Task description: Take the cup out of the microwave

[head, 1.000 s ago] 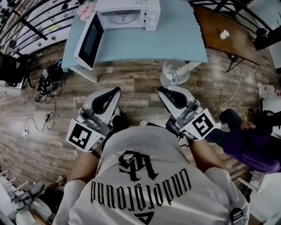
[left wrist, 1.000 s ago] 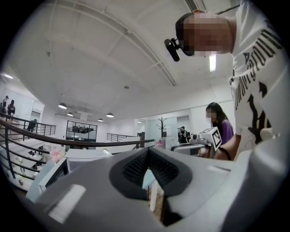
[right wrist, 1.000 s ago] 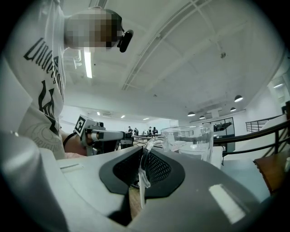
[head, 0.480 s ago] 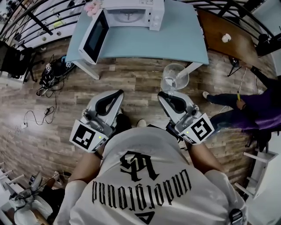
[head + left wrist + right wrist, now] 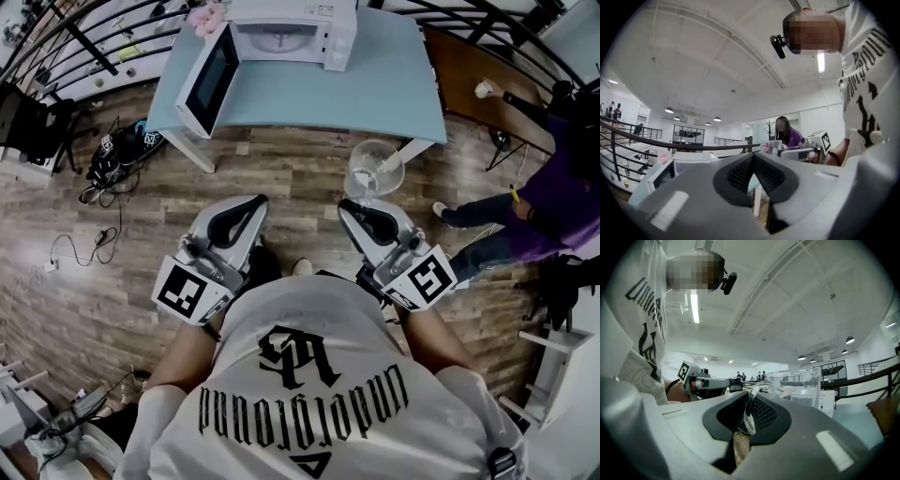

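Glass cup (image 5: 375, 169), clear and round with a curved handle, shows in the head view over the wood-plank floor (image 5: 281, 173), just off the desk's (image 5: 375, 89) near edge and well apart from the microwave (image 5: 291, 33). The right tongs (image 5: 361, 208) grip it by that handle. The boxy white microwave stands at the far edge of the smooth pale-blue desk, its dark-windowed door (image 5: 208, 80) swung wide toward the left corner. The left tongs (image 5: 255, 202) lie level beside the right pair.

In the left gripper view, the ribbed black pads (image 5: 739, 173) meet at their tips, closed on nothing.

In the right gripper view, the pads pinch the cup's thin transparent handle (image 5: 746, 418). The cylindrical body stands upright just beyond the tips.
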Available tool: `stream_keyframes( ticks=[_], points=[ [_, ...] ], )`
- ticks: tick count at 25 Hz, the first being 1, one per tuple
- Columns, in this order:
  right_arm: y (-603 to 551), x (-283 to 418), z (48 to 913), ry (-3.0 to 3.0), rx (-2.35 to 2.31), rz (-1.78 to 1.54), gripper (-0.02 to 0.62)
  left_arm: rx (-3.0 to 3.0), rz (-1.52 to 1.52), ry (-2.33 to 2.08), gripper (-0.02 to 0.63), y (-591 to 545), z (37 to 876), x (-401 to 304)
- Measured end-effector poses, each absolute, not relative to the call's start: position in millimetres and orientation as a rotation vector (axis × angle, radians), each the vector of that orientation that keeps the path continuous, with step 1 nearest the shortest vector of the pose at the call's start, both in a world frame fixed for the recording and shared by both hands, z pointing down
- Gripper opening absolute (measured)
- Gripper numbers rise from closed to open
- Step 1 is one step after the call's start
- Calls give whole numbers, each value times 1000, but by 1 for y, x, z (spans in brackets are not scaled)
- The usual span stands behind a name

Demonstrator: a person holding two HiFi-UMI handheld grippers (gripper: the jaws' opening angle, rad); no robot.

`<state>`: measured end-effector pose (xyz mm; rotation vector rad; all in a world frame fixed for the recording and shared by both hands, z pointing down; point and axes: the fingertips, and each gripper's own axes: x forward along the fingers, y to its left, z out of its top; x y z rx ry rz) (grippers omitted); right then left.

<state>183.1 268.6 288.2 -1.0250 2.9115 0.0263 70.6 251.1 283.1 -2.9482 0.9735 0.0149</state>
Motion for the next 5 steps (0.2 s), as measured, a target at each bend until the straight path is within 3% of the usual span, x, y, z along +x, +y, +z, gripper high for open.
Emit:
stream_keyframes(
  ticks=[5],
  points=[
    [267,179,284,2912,-1030,29,15,-2944,26,964,51,249,276,68]
  ],
)
